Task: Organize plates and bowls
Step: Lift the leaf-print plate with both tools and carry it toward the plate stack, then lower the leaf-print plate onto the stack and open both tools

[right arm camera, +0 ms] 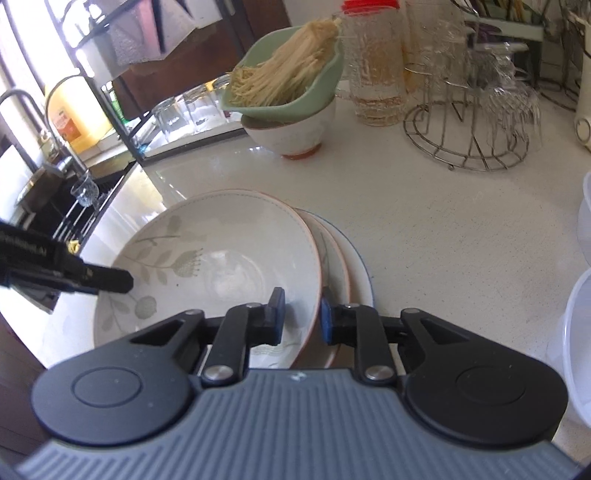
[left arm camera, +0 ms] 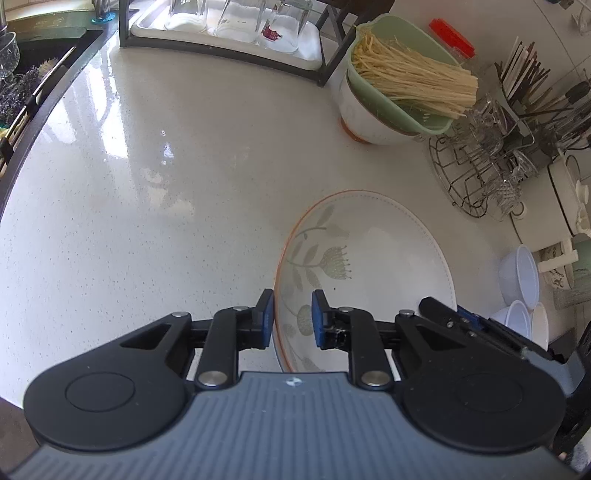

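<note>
A large white bowl with a leaf pattern and orange rim (left arm camera: 369,258) (right arm camera: 221,251) sits on top of two plates (right arm camera: 351,266) on the white counter. My left gripper (left arm camera: 293,317) straddles the bowl's left rim, jaws a little apart, one finger outside and one inside. My right gripper (right arm camera: 302,317) straddles the bowl's right rim the same way, with a gap still showing. The left gripper's finger (right arm camera: 107,278) shows over the bowl in the right wrist view; the right gripper (left arm camera: 465,321) shows at the bowl's far side in the left wrist view.
A white bowl carrying a green strainer of noodles (left arm camera: 402,85) (right arm camera: 288,96) stands at the back. A wire glass rack (left arm camera: 480,170) (right arm camera: 469,129), plastic bowls (left arm camera: 521,284) (right arm camera: 580,332), a glass tray rack (left arm camera: 229,29) and the sink (left arm camera: 33,74) (right arm camera: 74,206) surround the counter.
</note>
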`<state>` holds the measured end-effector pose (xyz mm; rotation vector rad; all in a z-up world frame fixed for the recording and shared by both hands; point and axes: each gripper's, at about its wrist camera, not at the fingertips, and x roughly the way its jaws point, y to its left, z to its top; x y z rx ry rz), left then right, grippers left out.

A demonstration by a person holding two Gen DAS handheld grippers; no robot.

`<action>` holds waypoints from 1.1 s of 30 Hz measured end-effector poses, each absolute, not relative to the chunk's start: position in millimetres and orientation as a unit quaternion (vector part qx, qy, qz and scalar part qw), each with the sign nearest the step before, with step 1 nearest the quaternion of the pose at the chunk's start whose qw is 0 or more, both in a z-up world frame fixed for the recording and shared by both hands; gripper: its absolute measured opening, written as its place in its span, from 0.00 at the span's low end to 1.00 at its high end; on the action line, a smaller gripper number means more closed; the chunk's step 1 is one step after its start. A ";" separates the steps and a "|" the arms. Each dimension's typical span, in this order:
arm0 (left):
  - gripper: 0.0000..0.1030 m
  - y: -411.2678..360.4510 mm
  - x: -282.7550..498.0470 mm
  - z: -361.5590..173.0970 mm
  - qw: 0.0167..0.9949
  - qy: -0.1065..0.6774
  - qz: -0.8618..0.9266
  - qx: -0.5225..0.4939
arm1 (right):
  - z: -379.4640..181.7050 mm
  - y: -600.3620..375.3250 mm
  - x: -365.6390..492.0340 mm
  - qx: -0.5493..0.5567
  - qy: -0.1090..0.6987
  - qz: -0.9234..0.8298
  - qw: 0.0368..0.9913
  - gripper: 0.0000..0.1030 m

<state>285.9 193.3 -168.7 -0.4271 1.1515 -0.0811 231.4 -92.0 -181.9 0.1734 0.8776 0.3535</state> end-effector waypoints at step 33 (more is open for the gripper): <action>0.23 152.7 242.8 -78.5 0.871 0.446 -0.051 -0.202 | -88.3 -121.8 201.9 0.067 0.339 0.187 0.919 0.19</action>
